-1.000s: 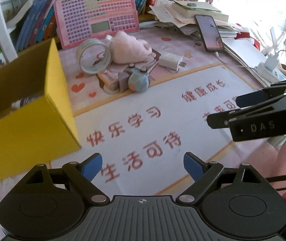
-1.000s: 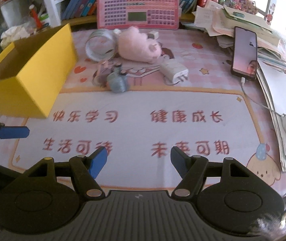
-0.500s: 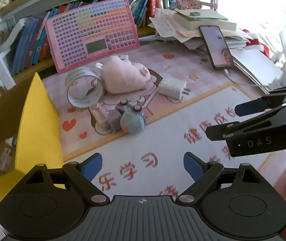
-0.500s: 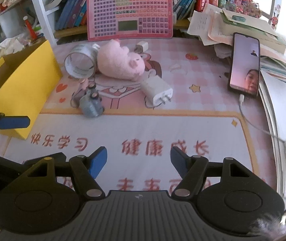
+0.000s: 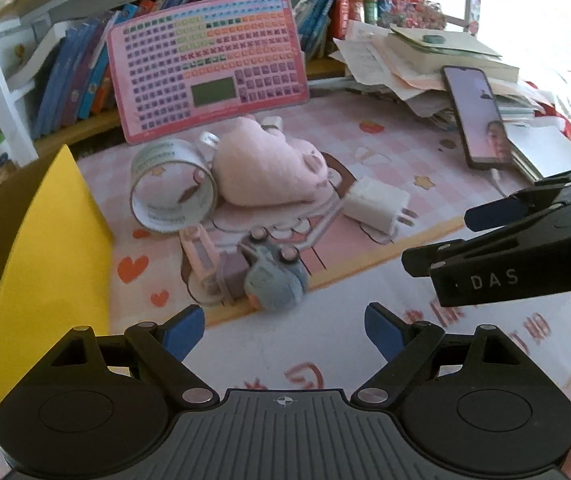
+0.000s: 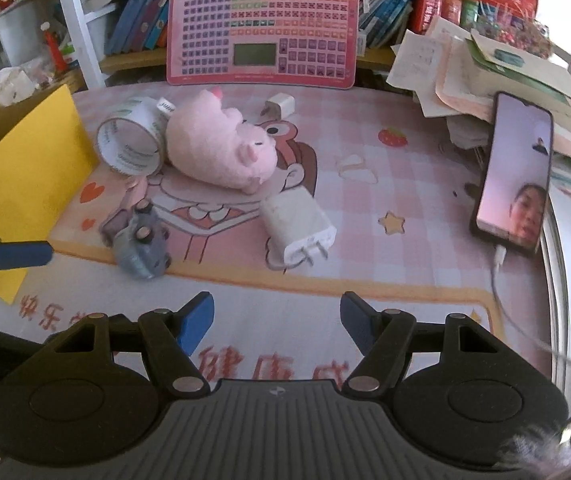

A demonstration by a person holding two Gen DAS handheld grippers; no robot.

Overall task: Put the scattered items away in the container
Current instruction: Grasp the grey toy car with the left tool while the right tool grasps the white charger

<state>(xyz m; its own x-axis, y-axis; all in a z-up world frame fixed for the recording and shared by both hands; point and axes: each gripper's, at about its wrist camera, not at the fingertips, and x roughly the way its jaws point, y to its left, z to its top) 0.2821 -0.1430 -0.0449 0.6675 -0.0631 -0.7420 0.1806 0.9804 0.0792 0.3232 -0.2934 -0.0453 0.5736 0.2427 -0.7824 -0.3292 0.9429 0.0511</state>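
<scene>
Left wrist: fuzzy pink plush pig (image 5: 265, 172) beside glossy tape ring (image 5: 171, 188); both tongs (image 5: 283, 330) (image 6: 277, 322) apart, empty.

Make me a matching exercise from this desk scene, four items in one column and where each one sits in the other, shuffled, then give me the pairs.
Items:
1. tape roll
2. white charger
3. phone
4. grey toy

Places:
A. propped against the paper pile at the right
B. nearest the left gripper's open fingers
C. against the plush pig's back end
D. just in front of the pig's snout

Pairs: 1-C, 2-D, 3-A, 4-B
</scene>
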